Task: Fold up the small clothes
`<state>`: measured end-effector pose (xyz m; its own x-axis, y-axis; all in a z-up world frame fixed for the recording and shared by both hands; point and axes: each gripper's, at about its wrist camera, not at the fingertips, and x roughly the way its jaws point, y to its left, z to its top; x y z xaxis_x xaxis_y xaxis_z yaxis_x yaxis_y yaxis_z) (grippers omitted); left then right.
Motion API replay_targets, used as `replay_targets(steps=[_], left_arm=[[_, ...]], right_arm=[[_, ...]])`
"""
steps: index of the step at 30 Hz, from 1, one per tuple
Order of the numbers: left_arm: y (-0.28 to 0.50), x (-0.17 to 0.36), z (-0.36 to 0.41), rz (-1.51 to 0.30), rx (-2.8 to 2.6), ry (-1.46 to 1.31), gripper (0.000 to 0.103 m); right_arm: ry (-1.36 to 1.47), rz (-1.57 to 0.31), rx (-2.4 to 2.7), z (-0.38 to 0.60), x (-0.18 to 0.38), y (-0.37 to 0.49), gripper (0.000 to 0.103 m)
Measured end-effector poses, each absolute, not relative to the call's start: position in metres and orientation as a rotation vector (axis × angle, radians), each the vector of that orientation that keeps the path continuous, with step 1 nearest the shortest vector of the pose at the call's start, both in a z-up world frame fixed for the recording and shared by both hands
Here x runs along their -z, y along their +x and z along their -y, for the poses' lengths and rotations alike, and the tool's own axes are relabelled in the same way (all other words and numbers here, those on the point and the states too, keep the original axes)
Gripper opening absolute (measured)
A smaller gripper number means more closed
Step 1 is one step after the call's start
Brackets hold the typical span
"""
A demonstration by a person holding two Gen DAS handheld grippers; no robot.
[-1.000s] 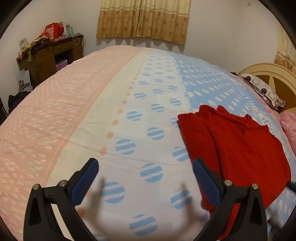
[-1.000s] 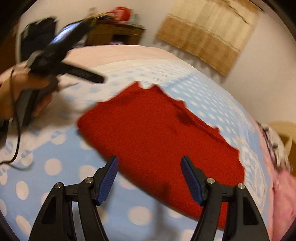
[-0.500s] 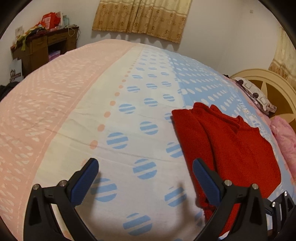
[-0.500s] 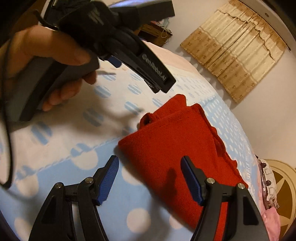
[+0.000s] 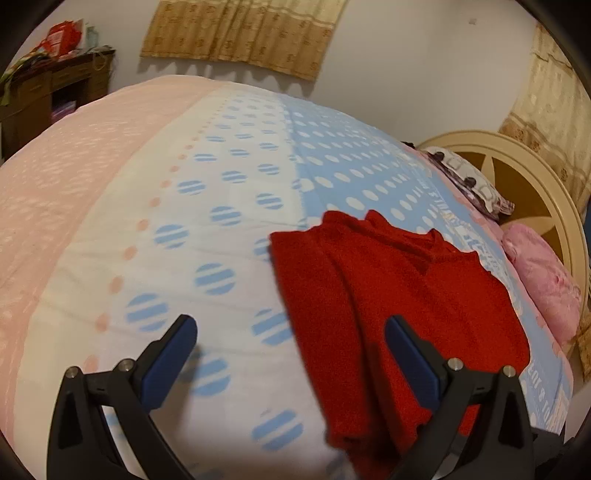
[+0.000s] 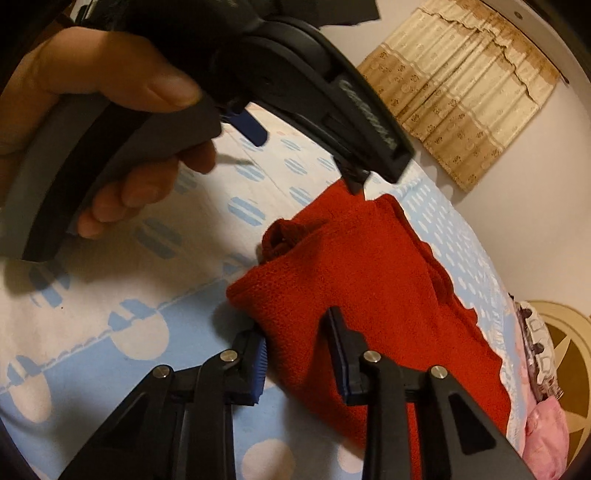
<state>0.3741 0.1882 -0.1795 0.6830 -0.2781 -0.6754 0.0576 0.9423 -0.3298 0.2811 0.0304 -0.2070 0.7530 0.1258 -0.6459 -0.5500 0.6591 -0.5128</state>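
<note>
A red knitted garment [image 5: 399,295] lies folded on the bedspread [image 5: 184,229]; it also shows in the right wrist view [image 6: 369,280]. My left gripper [image 5: 291,354] is open and empty, hovering above the garment's near left edge. My right gripper [image 6: 299,354] has its jaws partly closed around the garment's near corner, the left finger beside the cloth edge and the right one over it. The hand-held left gripper body [image 6: 207,92] fills the upper left of the right wrist view.
The bed has a pink, white and blue dotted cover. A pink pillow [image 5: 543,280] and a patterned pillow [image 5: 469,181] lie by the cream headboard [image 5: 517,177] at right. A wooden desk [image 5: 48,92] stands at far left. Curtains [image 5: 243,33] hang behind.
My right gripper has come down to the garment's near corner and its jaws have narrowed around the edge. My left gripper has shifted right, over the garment's left edge.
</note>
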Motion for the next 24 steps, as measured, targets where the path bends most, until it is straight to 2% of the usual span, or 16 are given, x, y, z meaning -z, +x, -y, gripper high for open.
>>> replay_targets(steps=[6, 9, 12, 15, 17, 19, 20, 22, 24], left_arm=[[0.394, 0.185, -0.18, -0.825, 0.239, -0.333, 0.102], [0.402, 0.189, -0.172, -0.847, 0.248, -0.315, 0.098], [0.409, 0.194, -0.168, -0.877, 0.268, -0.311, 0.087], [0.414, 0.196, -0.17, -0.884, 0.287, -0.341, 0.071], [0.419, 0.198, -0.172, -0.896, 0.334, -0.387, 0.042], [0.421, 0.201, -0.173, -0.911, 0.371, -0.42, 0.038], [0.423, 0.201, -0.173, -0.913, 0.373, -0.422, 0.032], [0.424, 0.202, -0.177, -0.92, 0.382, -0.466, 0.021], [0.423, 0.202, -0.181, -0.917, 0.389, -0.509, 0.017]], right_arm=[[-0.759, -0.606, -0.411, -0.03, 0.208, 0.28, 0.03], [-0.758, -0.604, -0.412, -0.031, 0.209, 0.281, 0.03], [-0.759, -0.6, -0.411, -0.03, 0.209, 0.28, 0.03], [-0.762, -0.596, -0.409, -0.031, 0.209, 0.28, 0.03], [-0.767, -0.591, -0.406, -0.031, 0.21, 0.278, 0.03], [-0.771, -0.589, -0.404, -0.032, 0.21, 0.278, 0.03], [-0.771, -0.589, -0.405, -0.032, 0.21, 0.277, 0.028], [-0.77, -0.589, -0.413, -0.033, 0.209, 0.275, 0.02], [-0.767, -0.584, -0.416, -0.032, 0.206, 0.272, 0.012]])
